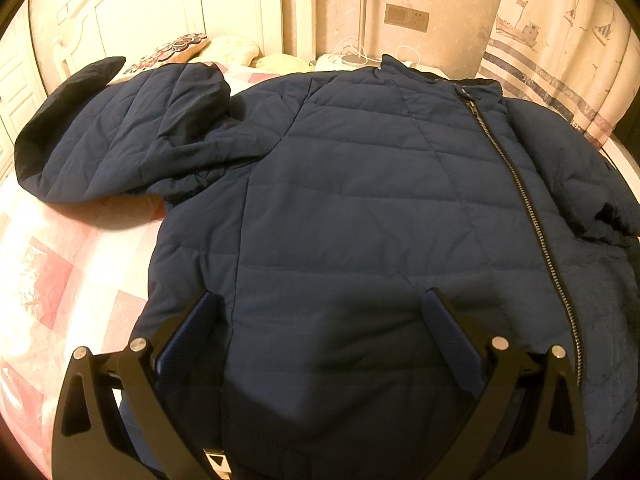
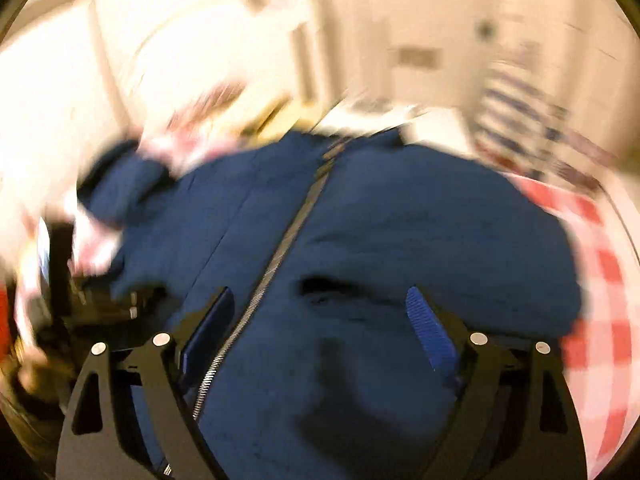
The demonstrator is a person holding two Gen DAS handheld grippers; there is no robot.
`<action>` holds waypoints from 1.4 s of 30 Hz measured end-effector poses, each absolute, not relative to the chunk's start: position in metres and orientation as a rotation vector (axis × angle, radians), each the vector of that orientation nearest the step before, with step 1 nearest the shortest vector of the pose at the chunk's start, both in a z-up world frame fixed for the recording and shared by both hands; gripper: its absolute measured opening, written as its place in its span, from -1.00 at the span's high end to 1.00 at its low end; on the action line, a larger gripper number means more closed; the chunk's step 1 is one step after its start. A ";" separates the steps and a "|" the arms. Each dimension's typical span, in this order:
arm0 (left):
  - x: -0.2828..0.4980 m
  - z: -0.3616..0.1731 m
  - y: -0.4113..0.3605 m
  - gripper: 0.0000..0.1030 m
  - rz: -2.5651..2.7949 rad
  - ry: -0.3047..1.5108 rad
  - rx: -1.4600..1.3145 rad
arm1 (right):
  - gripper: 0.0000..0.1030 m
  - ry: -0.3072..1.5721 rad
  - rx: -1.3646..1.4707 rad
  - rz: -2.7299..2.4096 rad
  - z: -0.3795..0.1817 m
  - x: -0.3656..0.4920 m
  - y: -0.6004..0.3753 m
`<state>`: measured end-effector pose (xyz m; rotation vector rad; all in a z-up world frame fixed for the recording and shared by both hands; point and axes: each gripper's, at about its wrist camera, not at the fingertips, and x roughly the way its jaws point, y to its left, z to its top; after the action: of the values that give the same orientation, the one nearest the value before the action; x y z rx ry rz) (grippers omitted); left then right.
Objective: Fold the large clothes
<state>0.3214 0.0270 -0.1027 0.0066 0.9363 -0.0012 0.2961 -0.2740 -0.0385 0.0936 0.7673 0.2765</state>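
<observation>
A navy quilted jacket [image 1: 360, 200] lies front up and spread flat on the bed, its metal zip [image 1: 520, 204] closed and running toward the collar. One sleeve [image 1: 120, 132] lies out to the upper left, its cuff curled up. My left gripper [image 1: 320, 294] hovers open over the jacket's lower left panel near the hem, nothing between its fingers. The right wrist view is blurred. There the jacket [image 2: 400, 220] fills the middle, and my right gripper [image 2: 320, 290] stands open above the hem beside the zip [image 2: 280, 248], holding nothing.
A pink and white checked quilt [image 1: 60, 280] covers the bed and shows on both sides of the jacket. Pillows [image 1: 180, 48] and a white headboard [image 1: 160, 0] stand at the far end. Behind the collar is a nightstand with cables [image 1: 352, 56], and a patterned curtain [image 1: 560, 60] hangs at right.
</observation>
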 end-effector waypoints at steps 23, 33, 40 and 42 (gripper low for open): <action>0.322 -0.103 0.026 -0.96 0.003 0.937 0.013 | 0.52 0.586 0.256 0.305 0.005 0.352 -0.246; 0.320 -0.102 0.031 -0.96 -0.019 0.926 -0.031 | -0.25 0.745 0.171 0.606 -0.006 0.357 -0.138; 0.321 -0.102 0.030 -0.96 -0.015 0.926 -0.027 | -0.30 0.527 0.271 0.259 0.021 0.306 -0.289; 0.321 -0.102 0.024 -0.96 0.002 0.929 0.007 | -0.29 0.602 0.241 0.127 0.004 0.313 -0.315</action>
<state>0.3208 0.0245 -0.1016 0.0069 0.9295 0.0021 0.3133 -0.3151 0.0044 0.2407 0.6016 0.1275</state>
